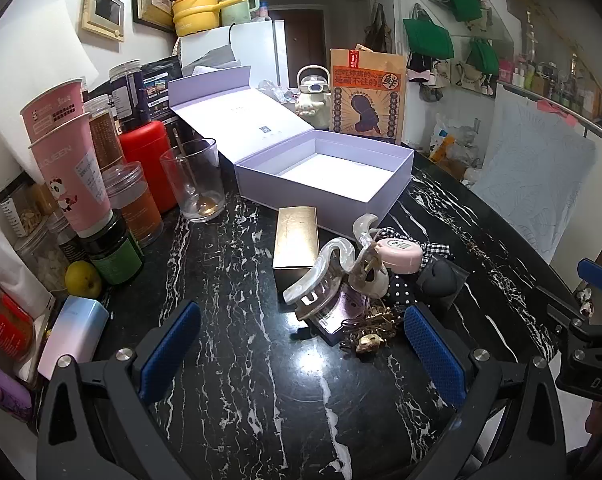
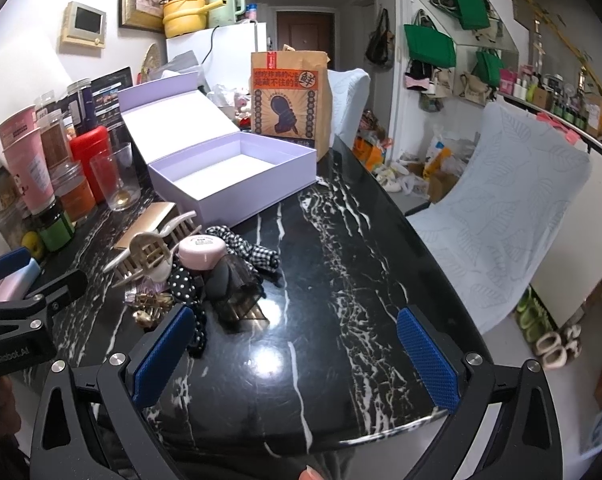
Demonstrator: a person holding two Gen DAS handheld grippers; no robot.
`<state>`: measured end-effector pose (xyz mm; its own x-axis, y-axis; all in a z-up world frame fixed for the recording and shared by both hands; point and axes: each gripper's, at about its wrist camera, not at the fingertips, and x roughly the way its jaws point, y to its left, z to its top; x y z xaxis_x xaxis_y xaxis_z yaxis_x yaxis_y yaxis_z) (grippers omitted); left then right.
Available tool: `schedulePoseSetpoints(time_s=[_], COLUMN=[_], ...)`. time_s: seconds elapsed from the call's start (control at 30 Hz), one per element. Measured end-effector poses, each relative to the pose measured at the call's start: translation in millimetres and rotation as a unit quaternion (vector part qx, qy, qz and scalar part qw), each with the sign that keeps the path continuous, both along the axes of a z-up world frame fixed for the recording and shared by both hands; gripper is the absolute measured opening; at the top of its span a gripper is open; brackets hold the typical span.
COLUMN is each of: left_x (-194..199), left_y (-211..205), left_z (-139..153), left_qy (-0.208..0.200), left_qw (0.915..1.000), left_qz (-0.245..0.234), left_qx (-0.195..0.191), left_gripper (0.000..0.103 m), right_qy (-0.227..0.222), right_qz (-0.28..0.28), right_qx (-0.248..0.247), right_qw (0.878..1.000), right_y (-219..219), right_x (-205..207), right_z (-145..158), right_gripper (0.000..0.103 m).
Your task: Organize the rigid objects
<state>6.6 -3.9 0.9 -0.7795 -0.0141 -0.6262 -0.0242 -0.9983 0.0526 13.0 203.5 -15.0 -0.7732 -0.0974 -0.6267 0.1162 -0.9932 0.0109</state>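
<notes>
A lived-in home, seen from a black marble-patterned table (image 2: pixel 341 240) in a combined dining and entry area. A white refrigerator (image 2: pixel 237 48) carried a yellow pot (image 2: pixel 183 14) and a pale green kettle (image 2: pixel 225 6). Food jars (image 1: pixel 131 196), paper cups (image 1: pixel 67 152) and a drinking glass (image 1: pixel 193 178) crowded the table's left edge. Green tote bags (image 2: pixel 429 46) hung on the wall, slippers (image 2: pixel 553 344) lay on the floor, and a brown entry door (image 2: pixel 303 34) closed the hallway.

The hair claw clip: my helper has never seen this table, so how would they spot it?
Start at the open lilac box on the black marble table. In the pile before it, the claw clip leans on a gold carton: pearly cream, curved, toothed.
</notes>
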Motion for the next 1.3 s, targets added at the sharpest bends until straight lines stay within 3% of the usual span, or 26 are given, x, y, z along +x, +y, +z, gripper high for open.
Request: schedulePoseSetpoints(time_s=[1.3], left_x=[-2.1], left_y=[-4.4], left_z=[1.2], left_qy=[-0.010], left_qw=[0.9999], left_qz=[0.001], left_qx=[0.003], left_gripper=[0.103], right_qy=[-0.001], right_qz=[0.004], right_qx=[0.004], right_qw=[1.000], right_y=[-1.4], right_x=[0.0], right_z=[-0.6], right_gripper=[0.103])
